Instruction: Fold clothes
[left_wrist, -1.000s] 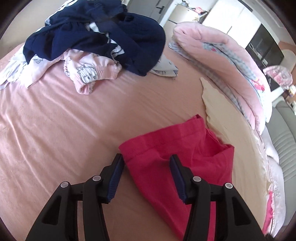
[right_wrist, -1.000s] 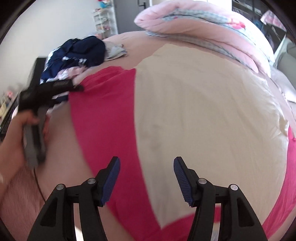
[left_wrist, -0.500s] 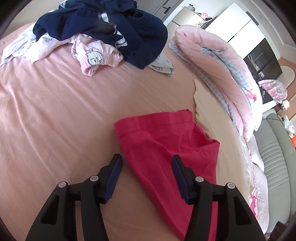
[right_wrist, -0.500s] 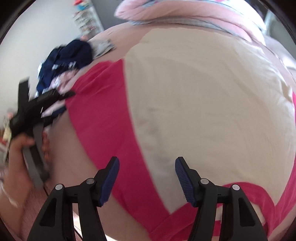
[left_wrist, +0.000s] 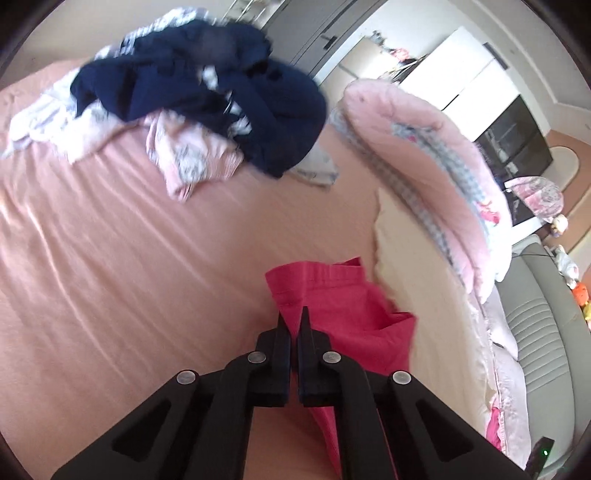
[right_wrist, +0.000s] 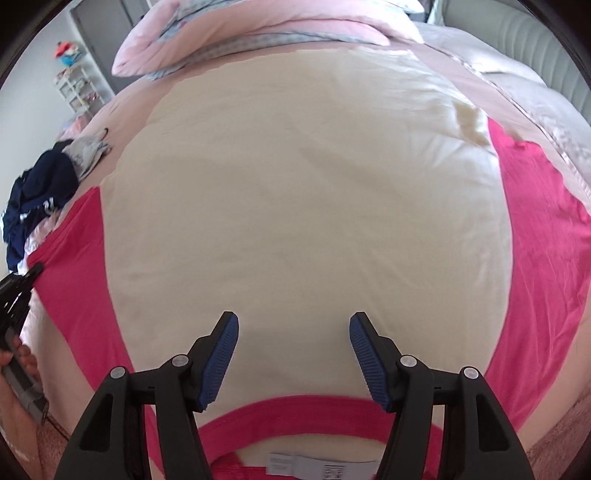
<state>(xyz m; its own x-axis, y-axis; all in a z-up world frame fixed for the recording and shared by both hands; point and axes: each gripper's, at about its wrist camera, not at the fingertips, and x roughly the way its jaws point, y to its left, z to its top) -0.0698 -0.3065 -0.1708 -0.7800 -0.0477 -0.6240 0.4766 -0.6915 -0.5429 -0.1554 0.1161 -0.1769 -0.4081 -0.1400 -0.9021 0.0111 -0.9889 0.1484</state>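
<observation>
A cream shirt with red sleeves lies spread on the pink bed. In the left wrist view my left gripper is shut on the near edge of the red sleeve, with red cloth pinched between its tips and bunched beyond them. The right wrist view shows that same gripper at the far left, held by a hand. My right gripper hangs open over the cream body just above the red collar, nothing between its blue pads. The other red sleeve lies flat at the right.
A heap of navy and pale pink clothes lies at the far side of the pink sheet. A folded pink quilt lies behind the shirt. Grey cushions run along the right, with white and dark cabinets beyond.
My left jaws have closed on the red sleeve's edge and the sleeve has bunched up. My right gripper has slid across the cream body to above the collar, still open.
</observation>
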